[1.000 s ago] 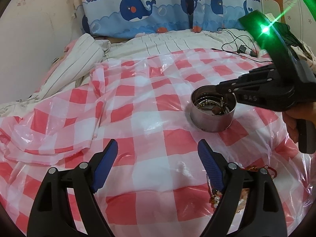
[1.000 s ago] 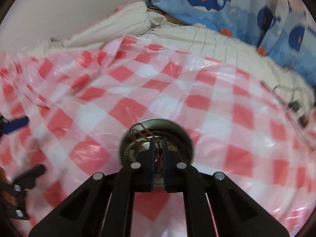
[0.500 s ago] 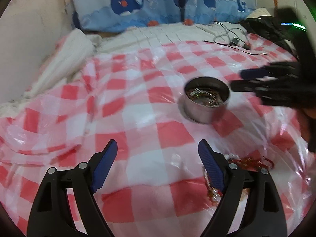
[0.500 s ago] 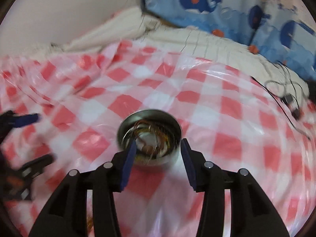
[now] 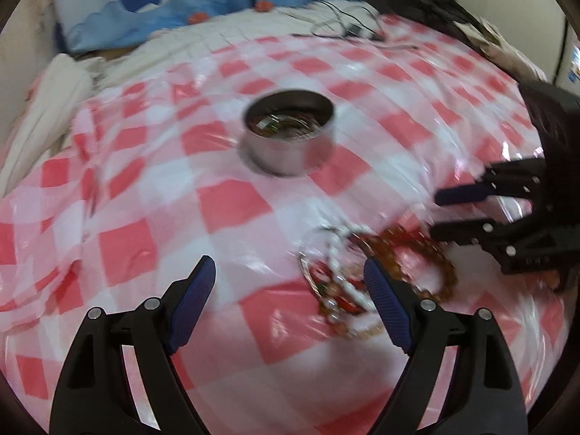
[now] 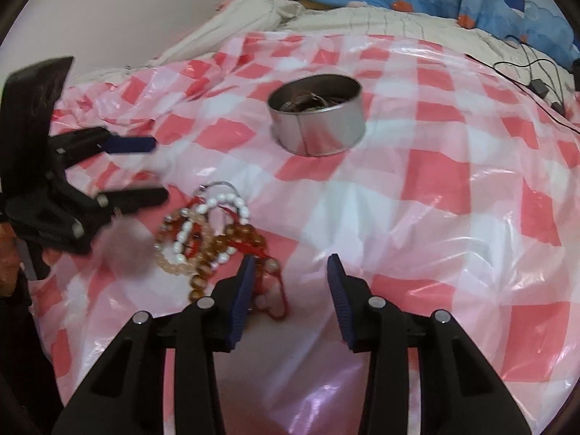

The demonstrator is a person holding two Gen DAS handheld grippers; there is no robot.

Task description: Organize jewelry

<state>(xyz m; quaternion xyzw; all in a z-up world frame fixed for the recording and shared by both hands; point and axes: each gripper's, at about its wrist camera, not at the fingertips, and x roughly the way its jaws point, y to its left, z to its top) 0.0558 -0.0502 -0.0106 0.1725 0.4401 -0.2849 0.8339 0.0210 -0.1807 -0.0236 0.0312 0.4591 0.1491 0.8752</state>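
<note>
Since a second ago the right gripper (image 6: 288,272) has drawn back from the tin (image 6: 319,119) to the bead pile (image 6: 214,239); its jaws, shut then, opened and have just been closing, nothing between them. On the checked sheet (image 6: 453,188), the left gripper (image 5: 288,282) gapes wide, empty, beside the beads.

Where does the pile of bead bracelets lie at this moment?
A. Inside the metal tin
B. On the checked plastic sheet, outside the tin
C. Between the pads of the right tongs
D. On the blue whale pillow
B: the bead bracelets lie loose on the checked plastic sheet, nearer the camera than the metal tin, and the right tongs hold nothing.
</note>
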